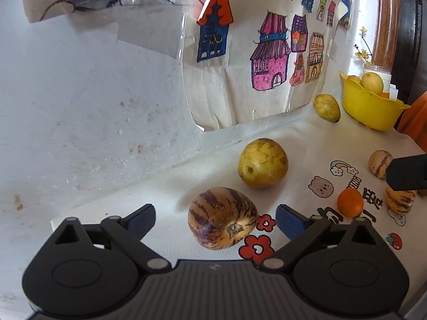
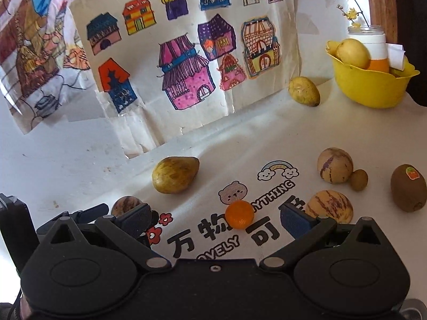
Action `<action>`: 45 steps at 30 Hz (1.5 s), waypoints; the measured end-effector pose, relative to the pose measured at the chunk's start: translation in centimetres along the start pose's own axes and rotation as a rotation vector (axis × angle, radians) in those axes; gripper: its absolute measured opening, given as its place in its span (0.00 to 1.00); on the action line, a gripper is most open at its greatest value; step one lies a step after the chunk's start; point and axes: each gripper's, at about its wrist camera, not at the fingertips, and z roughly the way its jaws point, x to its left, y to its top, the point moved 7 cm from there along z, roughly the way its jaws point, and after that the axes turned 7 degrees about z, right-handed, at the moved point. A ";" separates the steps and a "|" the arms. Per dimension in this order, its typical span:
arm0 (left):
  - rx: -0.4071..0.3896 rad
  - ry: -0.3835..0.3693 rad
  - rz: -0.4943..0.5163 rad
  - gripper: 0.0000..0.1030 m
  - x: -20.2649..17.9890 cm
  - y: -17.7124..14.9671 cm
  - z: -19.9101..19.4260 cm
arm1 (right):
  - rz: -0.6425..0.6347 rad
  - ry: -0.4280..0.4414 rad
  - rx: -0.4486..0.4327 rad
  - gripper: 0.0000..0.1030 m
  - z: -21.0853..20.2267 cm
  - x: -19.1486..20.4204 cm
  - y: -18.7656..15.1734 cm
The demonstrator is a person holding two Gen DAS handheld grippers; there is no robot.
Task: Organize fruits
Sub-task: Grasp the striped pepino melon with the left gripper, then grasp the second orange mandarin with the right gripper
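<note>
My left gripper (image 1: 216, 218) is open, and a purple-striped melon (image 1: 221, 217) lies between its fingers with a gap on each side. My right gripper (image 2: 216, 217) is also open, low over the printed cloth, and a small orange (image 2: 239, 214) sits between its fingers without touching either pad. The same orange (image 1: 350, 202) shows in the left wrist view, under the right gripper's dark finger (image 1: 405, 172). A yellow bowl (image 2: 373, 85) at the back right holds a yellow fruit (image 2: 352, 52). Part of the striped melon (image 2: 126, 204) peeks out behind my right gripper's left finger.
Loose on the cloth lie two yellow-green fruits (image 2: 174, 174) (image 2: 304, 90), two more striped melons (image 2: 335, 165) (image 2: 329, 205), a small olive fruit (image 2: 359, 179) and a kiwi (image 2: 408, 188). A wall with children's house drawings (image 2: 186, 80) stands close behind. A jar (image 2: 365, 30) stands behind the bowl.
</note>
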 end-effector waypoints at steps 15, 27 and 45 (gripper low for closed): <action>0.012 -0.017 0.022 0.56 -0.5 -0.2 0.6 | -0.003 0.000 0.017 1.00 1.7 -0.2 -0.3; 0.001 -0.032 -0.003 0.55 0.5 -0.2 -0.4 | -0.058 -0.035 0.063 0.99 4.8 -0.7 -0.4; 0.005 -0.048 -0.016 0.55 1.2 -1.0 -0.6 | -0.228 -0.131 0.105 0.44 8.0 -0.4 -1.5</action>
